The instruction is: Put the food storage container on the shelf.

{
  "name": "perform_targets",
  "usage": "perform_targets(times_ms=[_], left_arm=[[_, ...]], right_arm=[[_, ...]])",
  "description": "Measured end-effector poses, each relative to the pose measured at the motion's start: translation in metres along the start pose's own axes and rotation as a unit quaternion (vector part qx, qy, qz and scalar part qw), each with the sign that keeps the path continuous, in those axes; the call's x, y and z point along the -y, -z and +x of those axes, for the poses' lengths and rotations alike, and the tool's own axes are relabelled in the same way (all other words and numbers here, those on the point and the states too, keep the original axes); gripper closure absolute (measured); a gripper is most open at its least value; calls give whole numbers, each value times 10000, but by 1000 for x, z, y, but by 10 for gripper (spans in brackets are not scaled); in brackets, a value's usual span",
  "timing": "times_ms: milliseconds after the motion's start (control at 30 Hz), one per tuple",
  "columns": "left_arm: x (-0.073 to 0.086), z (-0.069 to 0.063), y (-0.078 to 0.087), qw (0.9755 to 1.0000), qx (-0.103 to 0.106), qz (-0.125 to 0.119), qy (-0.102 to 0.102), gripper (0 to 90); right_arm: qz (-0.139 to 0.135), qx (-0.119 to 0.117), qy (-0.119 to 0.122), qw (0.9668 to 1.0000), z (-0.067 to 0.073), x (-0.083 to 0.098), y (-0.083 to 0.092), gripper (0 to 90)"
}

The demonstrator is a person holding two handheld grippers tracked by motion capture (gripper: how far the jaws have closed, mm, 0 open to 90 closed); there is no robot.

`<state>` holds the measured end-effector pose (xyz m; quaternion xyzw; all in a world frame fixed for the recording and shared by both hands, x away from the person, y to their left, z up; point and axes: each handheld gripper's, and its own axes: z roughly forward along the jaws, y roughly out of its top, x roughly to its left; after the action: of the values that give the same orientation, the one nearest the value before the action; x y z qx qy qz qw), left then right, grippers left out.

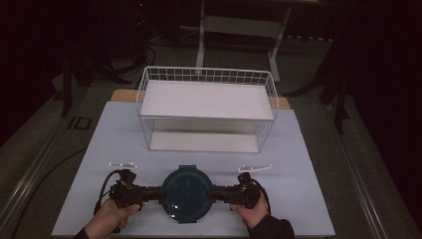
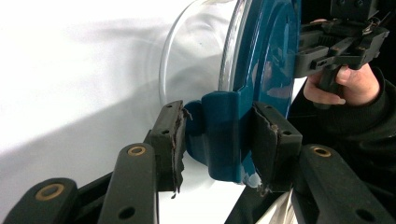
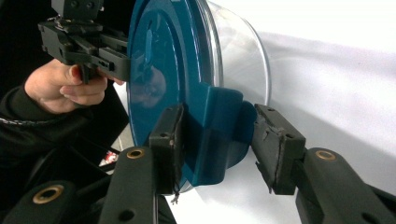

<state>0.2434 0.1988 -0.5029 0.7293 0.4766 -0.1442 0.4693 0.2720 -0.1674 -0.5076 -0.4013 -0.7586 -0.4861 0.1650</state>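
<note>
Lidded container (image 1: 187, 194), grasp step: your left tongs (image 1: 149, 193) clamp one lid tab, right tongs (image 1: 219, 193) sit unclosed around the opposite tab; finish closing, then lift level.

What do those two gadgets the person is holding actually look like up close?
Each is a black handheld gripper: left gripper, right gripper. Two chunky black jaws carry brass-coloured rivets and worn, frayed dark pads. A black cable loops from each. The person wears dark sleeves.
</note>
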Motion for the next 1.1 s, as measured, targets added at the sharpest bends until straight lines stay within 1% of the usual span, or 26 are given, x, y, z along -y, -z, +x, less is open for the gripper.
perform_targets(times_ms=[67, 100, 200, 267, 400, 433, 467, 500, 533, 567, 600, 633, 667, 700, 733, 800, 867, 933, 967, 1000, 1033, 1067, 1100], left_arm=[[1, 0, 0, 10000, -7, -15, -25, 568], [1, -3, 0, 10000, -82, -28, 6, 565], [2, -5, 0, 9999, -148, -39, -33, 559], [4, -8, 0, 9997, -213, -103, -61, 558], [4, -10, 0, 9996, -226, -164, -94, 559], [3, -12, 1, 9994, -213, -209, -183, 559], [3, -12, 1, 9994, -213, -209, -183, 559], [0, -16, 2, 9990, -225, -296, -265, 559], [0, -16, 2, 9990, -225, -296, -265, 559], [-5, -19, 2, 9985, -233, -372, -321, 559], [-5, -19, 2, 9985, -233, -372, -321, 558], [-9, -22, 2, 9980, -259, -412, -416, 558], [-9, -22, 2, 9980, -259, -412, -416, 558], [-12, -24, 1, 9976, -256, -451, -461, 558], [-12, -24, 1, 9976, -256, -451, -461, 558], [-21, -28, -1, 9963, -266, -530, -629, 557], [-27, -31, -3, 9954, -271, -569, -718, 556], [-32, -34, -5, 9941, -286, -607, -853, 557], [-32, -34, -5, 9941, -286, -607, -853, 557], [-37, -35, -7, 9930, -279, -663, -938, 557], [-37, -35, -7, 9930, -279, -663, -938, 557], [-42, -36, -10, 9922, -280, -696, -995, 558], [-42, -36, -10, 9922, -280, -696, -995, 557]], right_arm=[[0, -83, -103, 9999, -2, 1, 0, 558], [1, -139, -177, 9997, -2, 1, 0, 562], [7, -107, -163, 9998, 1, 1, 1, 566], [-11, -111, -187, 9998, 2, 2, 1, 567], [-66, -97, -185, 9998, 2, 2, 2, 568], [-112, -90, -108, 9998, 3, 1, 4, 568], [-130, -86, -81, 9998, 4, -1, 5, 568], [-160, -83, -50, 9998, 6, -2, 7, 568], [-214, -67, 3, 9997, 7, -3, 8, 568], [-242, -49, 44, 9997, 8, -5, 10, 568], [-298, -35, 71, 9995, 8, -6, 12, 567], [-315, -25, 66, 9995, 9, -7, 14, 567], [-315, -25, 66, 9995, 9, -7, 14, 567], [-363, 4, 133, 9993, 9, -9, 16, 568], [-430, 0, 125, 9990, 9, -10, 19, 568], [-539, 67, 247, 9982, 10, -15, 25, 568], [-585, 116, 319, 9977, 10, -19, 30, 567], [-662, 149, 425, 9968, 10, -22, 34, 567], [-662, 149, 425, 9968, 10, -22, 34, 567], [-711, 194, 527, 9959, 9, -27, 39, 567], [-737, 198, 557, 9955, 8, -28, 41, 567], [-762, 204, 570, 9953, 7, -30, 43, 567], [-762, 204, 570, 9953, 7, -30, 43, 567]])
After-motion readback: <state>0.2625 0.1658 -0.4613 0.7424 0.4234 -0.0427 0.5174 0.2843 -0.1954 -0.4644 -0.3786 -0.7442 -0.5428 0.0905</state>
